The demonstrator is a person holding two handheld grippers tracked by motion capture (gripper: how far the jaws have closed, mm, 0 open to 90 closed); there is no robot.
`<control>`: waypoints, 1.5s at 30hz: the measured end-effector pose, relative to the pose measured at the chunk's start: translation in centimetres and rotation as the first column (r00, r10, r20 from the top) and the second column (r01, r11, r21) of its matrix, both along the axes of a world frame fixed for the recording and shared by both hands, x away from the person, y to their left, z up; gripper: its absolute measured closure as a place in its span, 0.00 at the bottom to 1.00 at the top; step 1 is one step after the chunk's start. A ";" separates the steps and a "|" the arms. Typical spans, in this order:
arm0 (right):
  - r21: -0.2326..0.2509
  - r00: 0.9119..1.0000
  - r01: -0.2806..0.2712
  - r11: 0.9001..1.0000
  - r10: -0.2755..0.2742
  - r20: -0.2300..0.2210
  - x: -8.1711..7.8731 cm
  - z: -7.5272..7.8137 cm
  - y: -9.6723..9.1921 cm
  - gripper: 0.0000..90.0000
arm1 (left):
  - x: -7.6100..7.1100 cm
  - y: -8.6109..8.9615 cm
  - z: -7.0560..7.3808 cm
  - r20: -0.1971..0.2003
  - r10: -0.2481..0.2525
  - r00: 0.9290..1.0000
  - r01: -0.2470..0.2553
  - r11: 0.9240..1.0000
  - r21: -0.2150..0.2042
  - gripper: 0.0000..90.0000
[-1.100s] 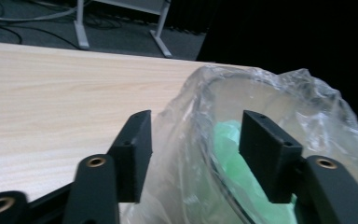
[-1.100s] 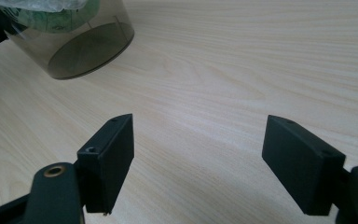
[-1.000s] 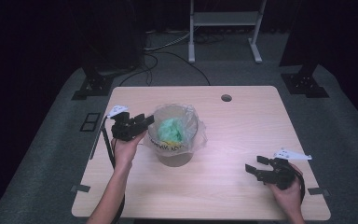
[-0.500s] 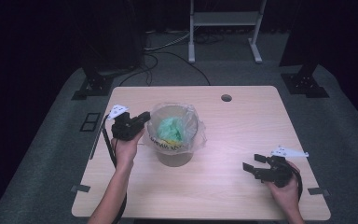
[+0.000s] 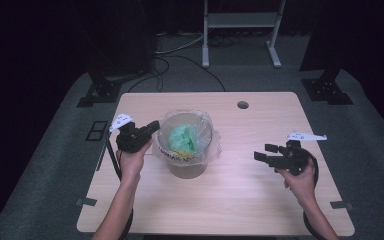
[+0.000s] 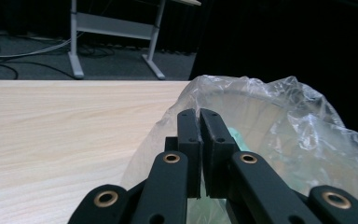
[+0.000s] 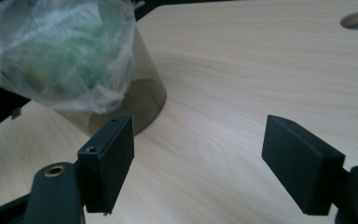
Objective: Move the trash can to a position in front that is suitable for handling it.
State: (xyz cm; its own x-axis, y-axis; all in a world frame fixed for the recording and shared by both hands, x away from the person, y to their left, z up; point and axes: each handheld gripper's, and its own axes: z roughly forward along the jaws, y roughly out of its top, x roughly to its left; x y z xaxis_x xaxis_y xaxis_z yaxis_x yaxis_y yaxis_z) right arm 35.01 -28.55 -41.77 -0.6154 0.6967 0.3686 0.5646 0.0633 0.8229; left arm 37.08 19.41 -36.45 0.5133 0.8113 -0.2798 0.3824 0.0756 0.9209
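A brownish see-through bin (image 5: 186,170) stands in the middle of the wooden table (image 5: 260,200), lined with a clear plastic bag (image 5: 214,146) that holds crumpled green stuff (image 5: 184,136). My left gripper (image 5: 154,125) is at the bag's left rim. In the left gripper view its jaws are pressed together, with the left gripper (image 6: 198,114) pinching the bag film (image 6: 284,121). My right gripper (image 5: 264,153) hovers off to the right of the bin. In the right gripper view the right gripper (image 7: 198,154) is open and empty, with the bin (image 7: 142,100) beyond it.
A round cable hole (image 5: 242,105) sits near the table's far edge. Behind the table are a grey metal stand (image 5: 240,30), floor cables (image 5: 180,50) and black tripod feet (image 5: 325,87). Bare wood lies between the bin and the right gripper.
The right gripper has risen and drifted a little toward the bin. The left hand has stayed at the bag's rim, and its jaws have come together there.
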 end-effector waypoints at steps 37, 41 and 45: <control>-0.070 0.989 -0.128 0.989 0.133 0.059 6.0 8.3 12.9 0.27 | -1.4 -1.1 0.5 0.020 -0.116 0.993 0.116 0.993 -0.017 0.98; -0.102 0.991 -0.119 0.988 0.125 0.051 6.5 8.3 14.3 0.28 | -1.4 -1.1 0.6 0.024 -0.123 0.992 0.123 0.992 -0.014 0.98; -0.143 0.993 -0.093 0.985 0.102 0.054 6.9 8.3 15.4 0.28 | -1.3 -1.3 0.7 0.023 -0.125 0.992 0.126 0.992 -0.023 0.98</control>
State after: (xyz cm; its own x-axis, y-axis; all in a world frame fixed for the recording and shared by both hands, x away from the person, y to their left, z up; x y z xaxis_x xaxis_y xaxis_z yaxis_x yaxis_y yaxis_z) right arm 41.92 -13.16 -33.44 -0.7013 0.6741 0.2318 0.4993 0.2324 0.8347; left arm 35.78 18.15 -35.79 0.6168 0.7331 -0.2865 0.3704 0.0508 0.9275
